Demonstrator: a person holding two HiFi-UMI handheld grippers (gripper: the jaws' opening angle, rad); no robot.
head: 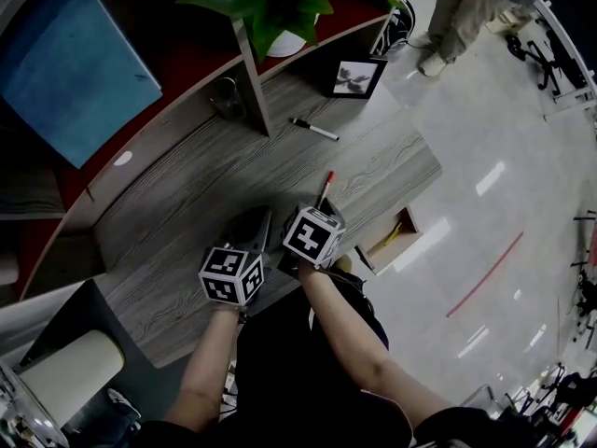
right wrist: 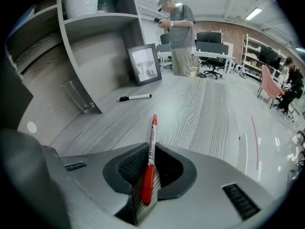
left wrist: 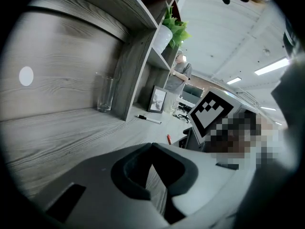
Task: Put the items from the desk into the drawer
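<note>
1 red marker (right wrist: 151,149), 1 black marker (head: 314,130), 1 glass (left wrist: 105,93), 1 picture frame (head: 355,77), 1 potted plant (head: 280,7)

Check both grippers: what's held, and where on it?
Right gripper grips the red marker on its white barrel, by the red cap; left gripper holds nothing.

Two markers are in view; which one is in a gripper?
The red marker, clamped in the right gripper with its tip sticking out. The black-capped white marker lies free on the desk near the photo frame.

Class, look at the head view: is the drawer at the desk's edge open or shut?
Open. The drawer sticks out past the desk's edge, and its inside shows.
</note>
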